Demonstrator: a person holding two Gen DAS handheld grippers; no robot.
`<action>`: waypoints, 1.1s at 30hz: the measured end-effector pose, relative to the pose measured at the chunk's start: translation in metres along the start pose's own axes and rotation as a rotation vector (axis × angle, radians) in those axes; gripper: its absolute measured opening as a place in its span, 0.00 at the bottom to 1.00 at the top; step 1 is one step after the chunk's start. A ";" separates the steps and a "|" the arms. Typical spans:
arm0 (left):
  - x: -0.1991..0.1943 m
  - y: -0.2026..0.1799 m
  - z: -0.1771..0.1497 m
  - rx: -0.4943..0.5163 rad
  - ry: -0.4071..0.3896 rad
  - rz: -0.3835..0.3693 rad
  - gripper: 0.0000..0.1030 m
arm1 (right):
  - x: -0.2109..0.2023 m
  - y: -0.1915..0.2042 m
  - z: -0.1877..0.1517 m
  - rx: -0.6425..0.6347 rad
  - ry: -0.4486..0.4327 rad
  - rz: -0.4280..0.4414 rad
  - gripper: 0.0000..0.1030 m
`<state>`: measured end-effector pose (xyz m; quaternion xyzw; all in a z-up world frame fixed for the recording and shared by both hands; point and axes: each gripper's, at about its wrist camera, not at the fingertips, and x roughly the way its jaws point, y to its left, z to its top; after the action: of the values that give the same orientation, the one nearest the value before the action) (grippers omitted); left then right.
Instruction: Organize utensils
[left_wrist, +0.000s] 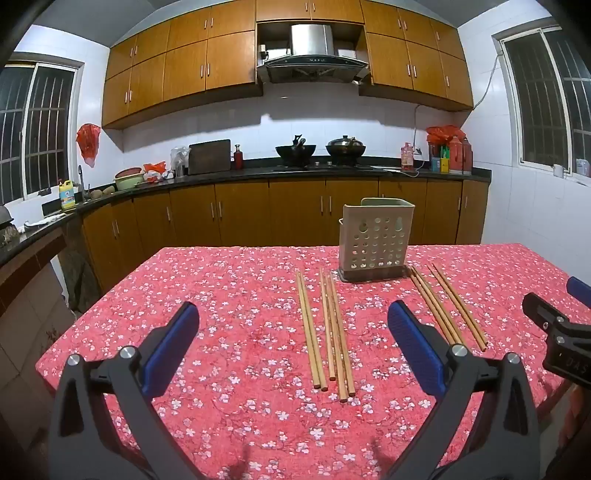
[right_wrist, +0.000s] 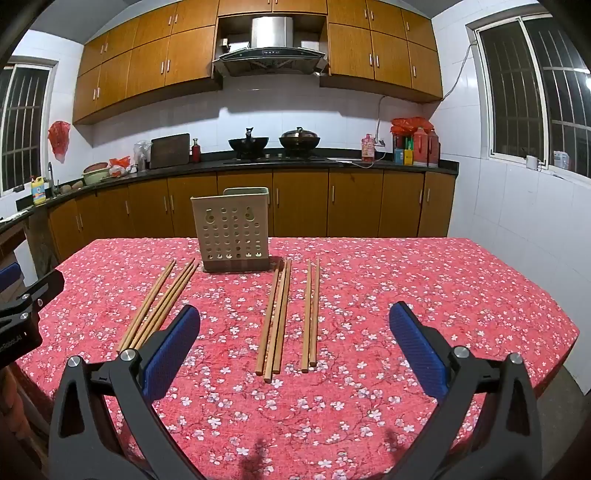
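A beige perforated utensil holder (left_wrist: 375, 236) (right_wrist: 232, 229) stands upright at the far side of the table. Several wooden chopsticks lie flat in front of it, pointing toward me. One bunch (left_wrist: 328, 332) (right_wrist: 159, 306) lies left of the holder, another bunch (left_wrist: 443, 306) (right_wrist: 275, 317) right of it, with a pair (right_wrist: 311, 314) furthest right. My left gripper (left_wrist: 291, 315) hovers open above the near ends of the left bunch, holding nothing. My right gripper (right_wrist: 294, 312) is open over the right bunch, also holding nothing.
The table wears a red flowered cloth (left_wrist: 221, 280) (right_wrist: 443, 288). One of the right gripper's fingers (left_wrist: 578, 287) shows at the left wrist view's right edge. Kitchen counters with woks (right_wrist: 273, 142) and bottles run along the far wall. The table's near right corner (right_wrist: 565, 339) drops off to the floor.
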<state>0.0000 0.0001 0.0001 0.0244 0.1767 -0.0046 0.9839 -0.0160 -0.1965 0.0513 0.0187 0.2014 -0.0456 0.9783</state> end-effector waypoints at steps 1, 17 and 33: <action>0.000 0.000 0.000 0.000 -0.001 0.000 0.96 | 0.000 0.000 0.000 0.000 0.000 0.000 0.98; 0.000 0.000 0.000 0.003 0.000 0.001 0.96 | 0.000 0.000 -0.001 -0.001 -0.001 0.002 0.98; 0.000 0.000 0.000 0.003 0.000 0.001 0.96 | -0.001 -0.001 0.000 0.003 -0.002 0.001 0.98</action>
<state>-0.0001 -0.0001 0.0000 0.0260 0.1769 -0.0043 0.9839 -0.0169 -0.1975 0.0511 0.0201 0.2003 -0.0452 0.9785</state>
